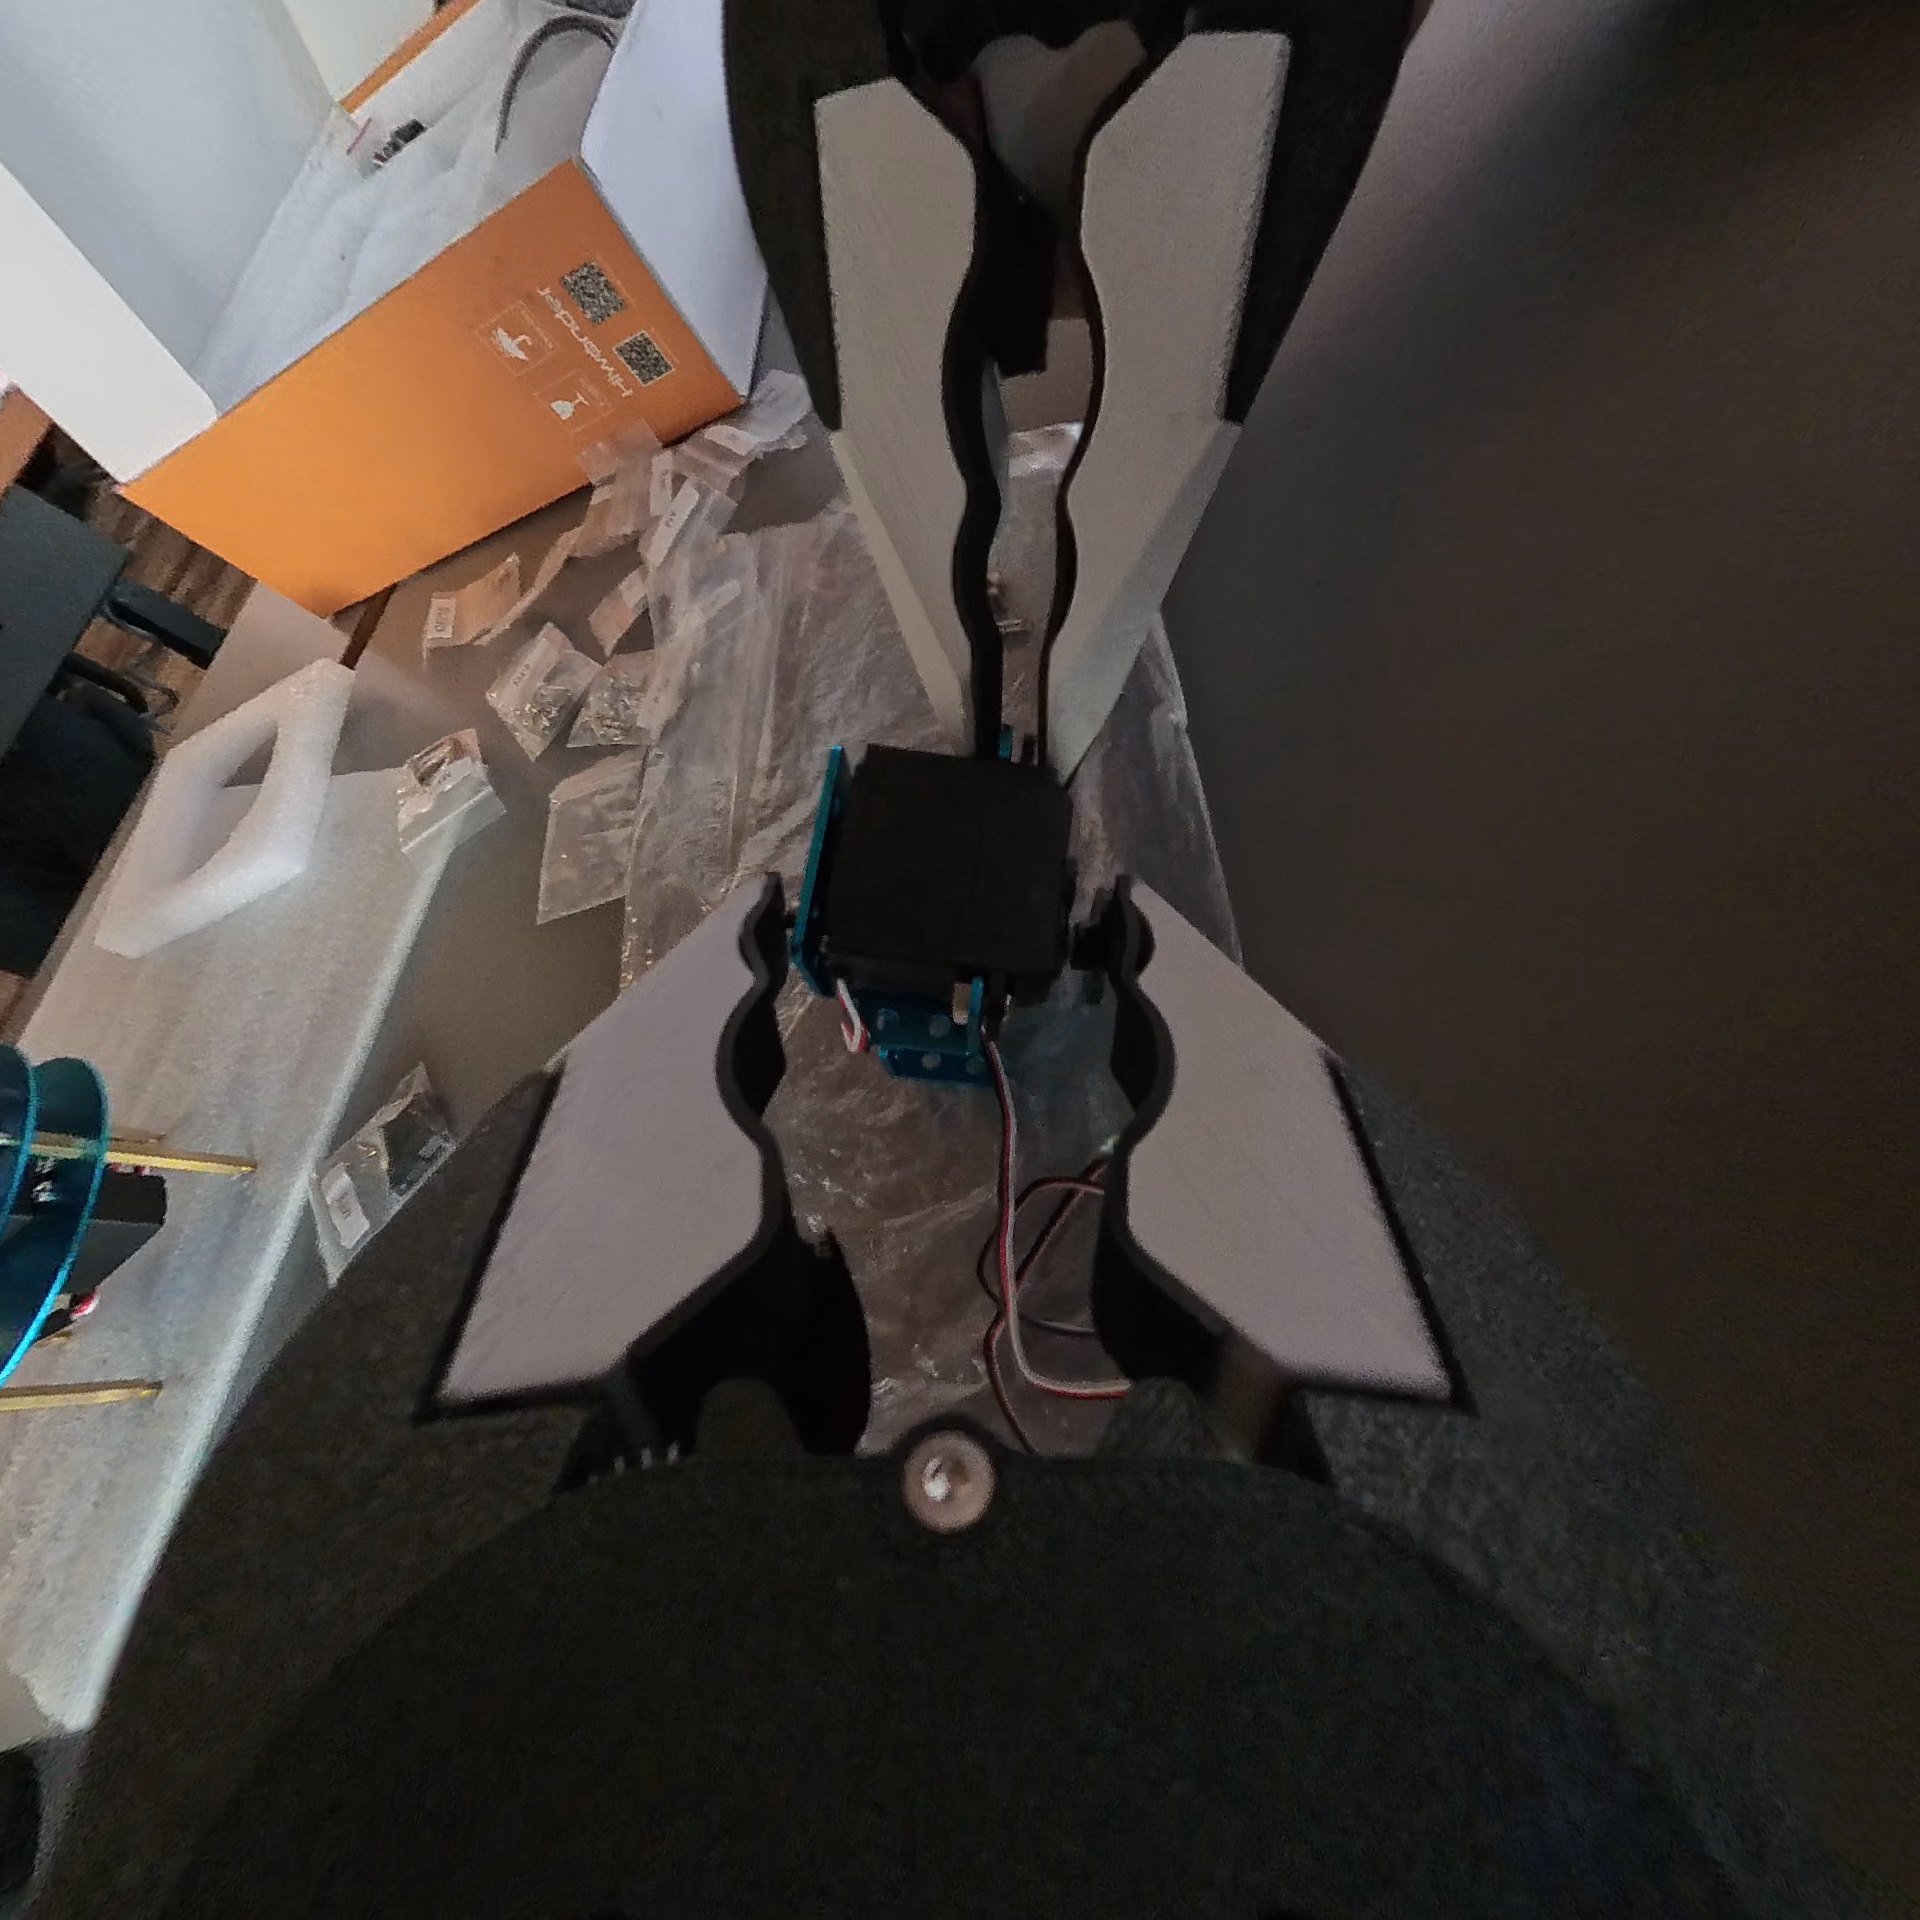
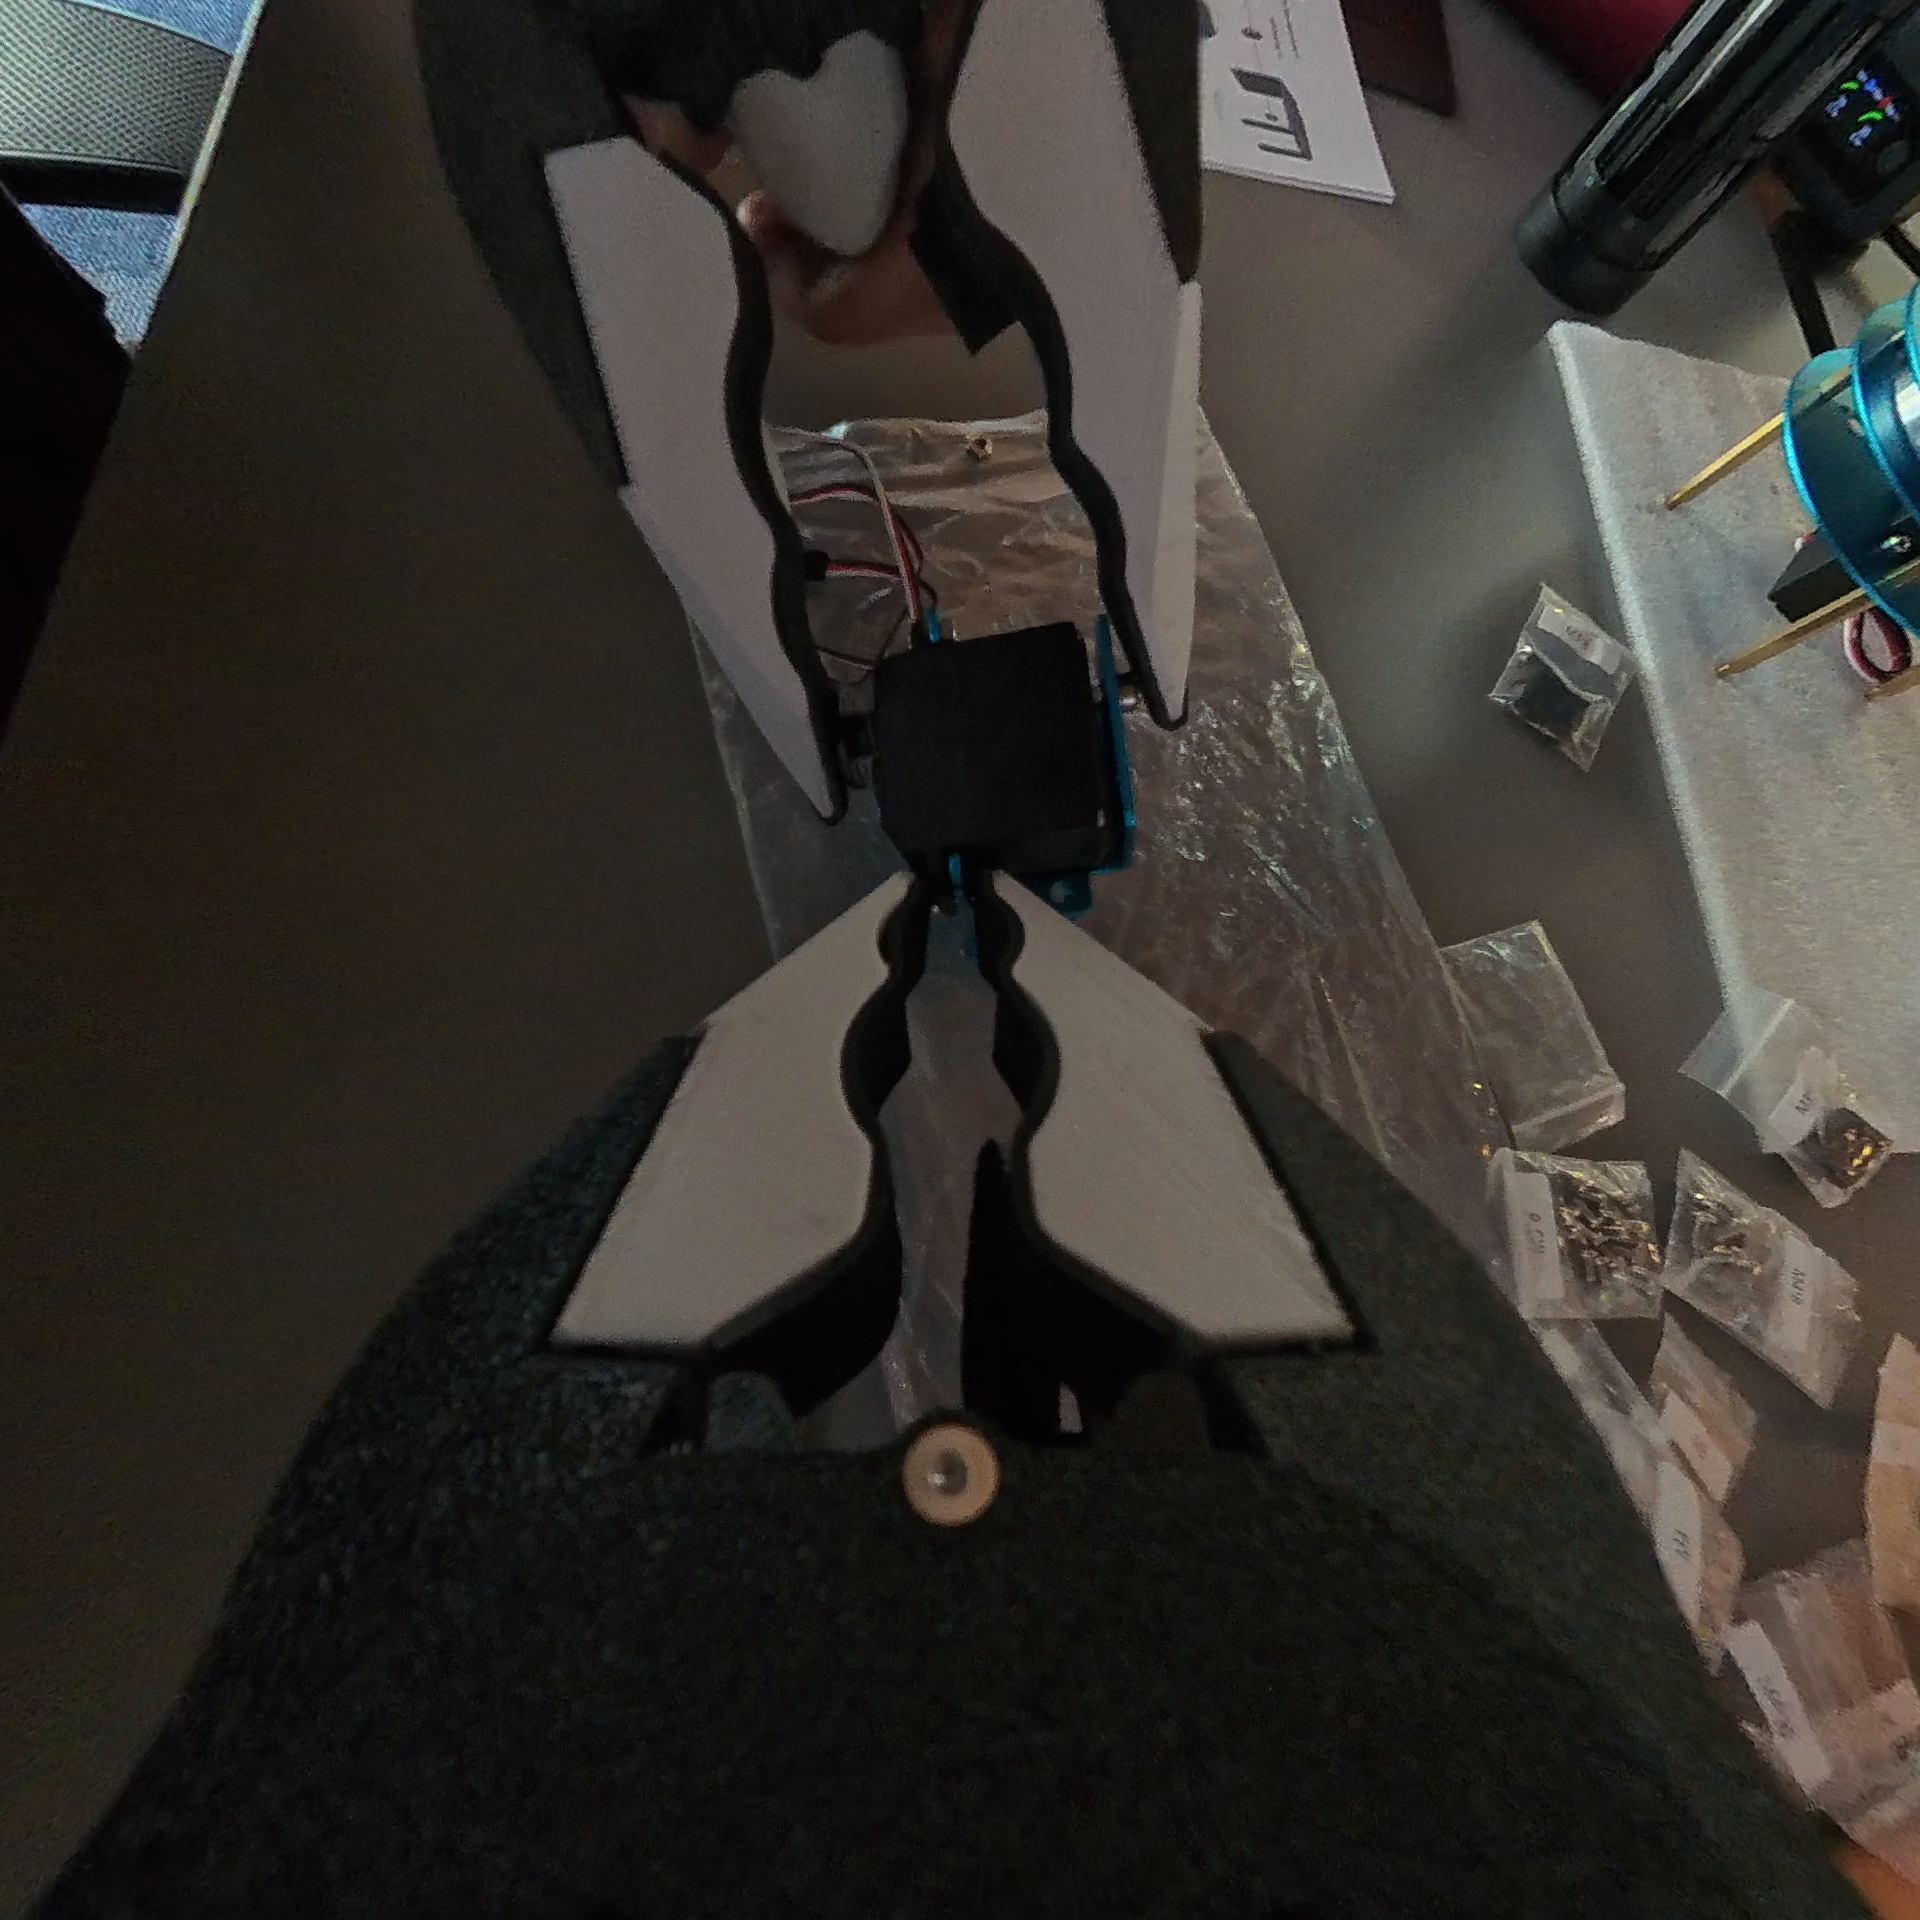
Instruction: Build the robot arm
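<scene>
Crinkly plastic sheet (image 1: 727, 831) | left tool (image 1: 940, 925) grips boxy black servo (image 1: 951, 868) | right tool (image 2: 956, 888) pinches its blue bracket (image 2: 1117, 727)

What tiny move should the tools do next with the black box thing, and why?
Probably slide the right tool slightly farther onto the blue metal bracket. Only its tips pinch the bracket's end, while the left tool already clamps the black boxy servo motor by both sides, so a deeper hold looks safer.
</scene>
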